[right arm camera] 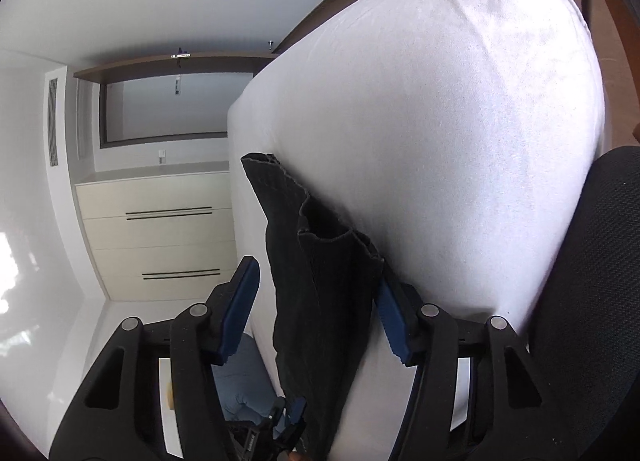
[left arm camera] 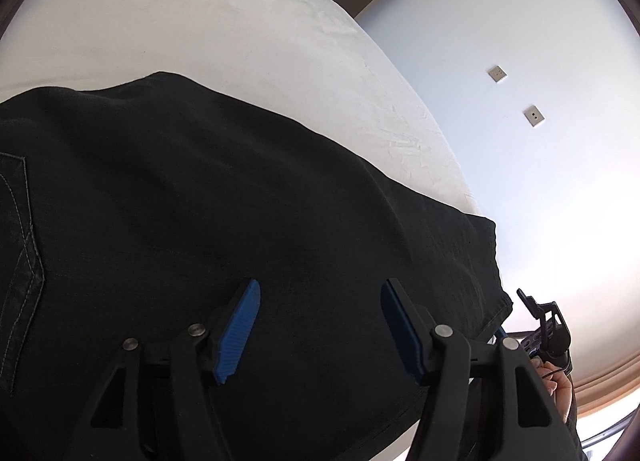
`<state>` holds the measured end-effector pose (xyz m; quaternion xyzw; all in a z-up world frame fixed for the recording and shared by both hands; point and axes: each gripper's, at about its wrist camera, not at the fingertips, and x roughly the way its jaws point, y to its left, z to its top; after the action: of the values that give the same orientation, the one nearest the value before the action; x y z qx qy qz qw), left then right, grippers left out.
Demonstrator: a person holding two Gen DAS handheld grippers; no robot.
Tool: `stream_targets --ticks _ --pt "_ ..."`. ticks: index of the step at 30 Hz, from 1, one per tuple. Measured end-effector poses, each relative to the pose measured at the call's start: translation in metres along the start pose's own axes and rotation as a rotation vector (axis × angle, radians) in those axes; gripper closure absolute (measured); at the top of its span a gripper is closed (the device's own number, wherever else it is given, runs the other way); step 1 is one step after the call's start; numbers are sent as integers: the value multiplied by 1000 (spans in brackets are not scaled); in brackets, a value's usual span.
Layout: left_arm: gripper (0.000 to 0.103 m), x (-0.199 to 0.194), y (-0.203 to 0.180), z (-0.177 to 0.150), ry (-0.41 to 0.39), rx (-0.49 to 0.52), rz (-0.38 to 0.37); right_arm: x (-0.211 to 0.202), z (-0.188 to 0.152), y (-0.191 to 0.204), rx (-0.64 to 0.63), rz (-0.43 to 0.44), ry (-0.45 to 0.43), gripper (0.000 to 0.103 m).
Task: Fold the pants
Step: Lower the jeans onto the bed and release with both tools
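Observation:
Black pants (left arm camera: 200, 201) lie spread on a white bed (left arm camera: 200, 21), with a stitched pocket at the far left. My left gripper (left arm camera: 322, 289) hovers just over the dark cloth, its blue pads wide apart and nothing pinched. In the right wrist view the pants' leg ends (right arm camera: 332, 341) hang over the bed (right arm camera: 440, 141) edge with two frayed hems uppermost. My right gripper (right arm camera: 318, 273) straddles this cloth. Its right pad is partly hidden behind the fabric, and its left pad stands clear, so it is open.
A cream chest of drawers (right arm camera: 160, 233) stands against the far wall under a window. A black mesh chair (right arm camera: 592, 301) is close on the right. The person's hand (left arm camera: 560, 385) and jeans (right arm camera: 240, 381) show low down. Wall sockets (left arm camera: 534, 115) dot the white wall.

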<state>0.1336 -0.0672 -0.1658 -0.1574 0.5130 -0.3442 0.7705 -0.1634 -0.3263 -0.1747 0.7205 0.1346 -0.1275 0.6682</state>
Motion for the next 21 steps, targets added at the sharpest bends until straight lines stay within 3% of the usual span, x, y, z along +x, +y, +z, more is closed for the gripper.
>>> stream_targets --ticks 4,7,12,17,21 --pt "45 -1 7 -3 9 -7 15 3 4 -1 17 30 -9 59" --pt "52 -1 13 -4 14 -17 36 15 5 -2 13 27 -13 72" --pt "74 -1 17 -4 25 -18 90 31 10 -1 2 5 -20 92" --pt "88 -4 30 -5 20 -63 85 48 8 14 -90 -69 -43 93" --pt "89 -5 32 -6 15 -72 82 55 2 46 -233 -160 -54 93"
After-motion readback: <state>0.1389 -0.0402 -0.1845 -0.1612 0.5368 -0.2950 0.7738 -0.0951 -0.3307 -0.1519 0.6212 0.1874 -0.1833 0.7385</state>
